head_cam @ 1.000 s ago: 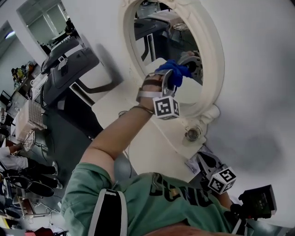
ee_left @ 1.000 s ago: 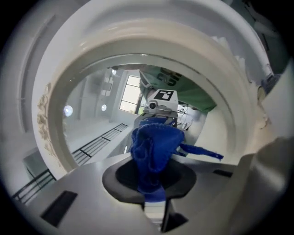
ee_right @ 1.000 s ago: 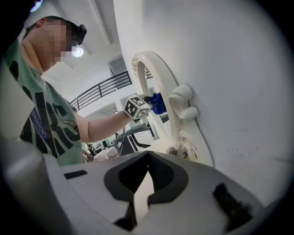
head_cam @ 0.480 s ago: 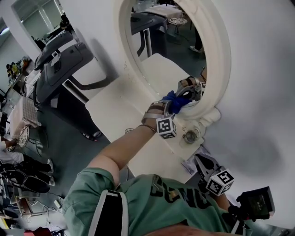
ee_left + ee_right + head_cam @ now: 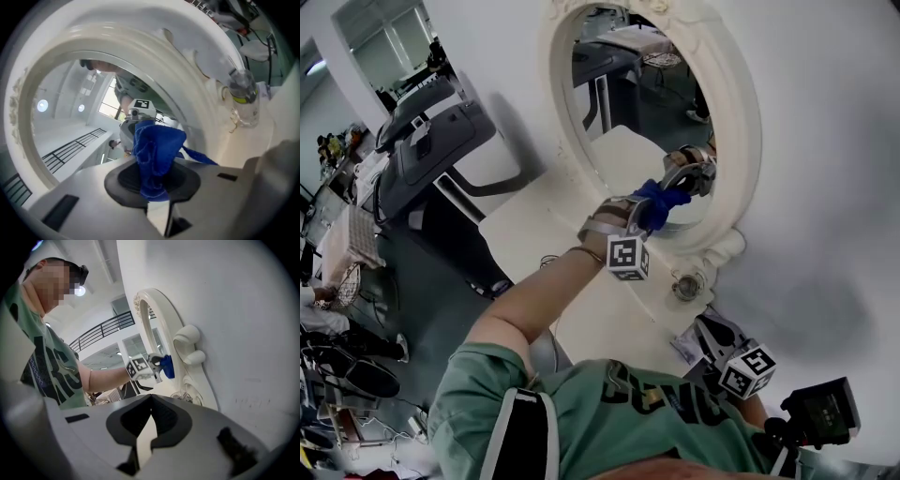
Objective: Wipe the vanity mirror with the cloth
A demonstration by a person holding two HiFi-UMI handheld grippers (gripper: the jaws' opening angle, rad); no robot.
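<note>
An oval vanity mirror (image 5: 628, 103) in a thick white frame (image 5: 741, 112) stands against the wall. My left gripper (image 5: 654, 208) is shut on a blue cloth (image 5: 661, 201), which presses on the glass near the lower rim. In the left gripper view the cloth (image 5: 154, 150) bunches out between the jaws of my left gripper (image 5: 152, 171), in front of the mirror glass (image 5: 70, 126). My right gripper (image 5: 714, 336) hangs low at the right, away from the mirror. In its own view my right gripper (image 5: 150, 404) is shut on nothing, with the cloth (image 5: 167, 365) far ahead.
A small glass jar (image 5: 688, 282) stands on the white vanity top (image 5: 534, 234) just under the frame; it also shows in the left gripper view as the jar (image 5: 243, 101). Grey exercise machines (image 5: 431, 141) stand to the left. A black device (image 5: 821, 412) sits at the lower right.
My left gripper carried the cloth down the glass from the middle to near the lower rim, then held about there. The right gripper has stayed put.
</note>
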